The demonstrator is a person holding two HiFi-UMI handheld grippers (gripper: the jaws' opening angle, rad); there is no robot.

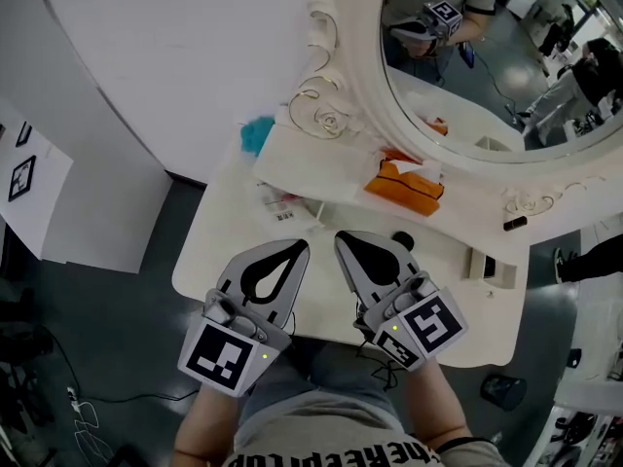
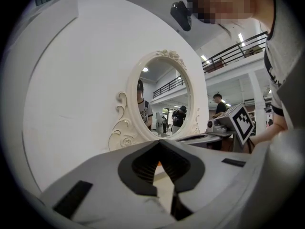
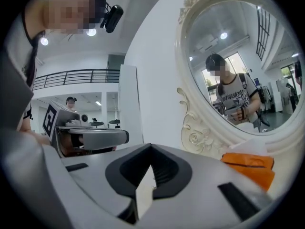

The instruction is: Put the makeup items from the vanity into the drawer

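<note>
**Item: two grippers at the vanity's near edge, nothing taken up**

We hold the left gripper and the right gripper side by side, each claw pressed together on nothing, seemingly poised before a first reach. The makeup is all on the vanity: a small black item at 1 o'clock just beside the right gripper, an orange pack beyond it, and a dark tube at 2 o'clock. The drawer is not in view. There is bare top ahead, and the mirror frame crowds the far edge.
</note>
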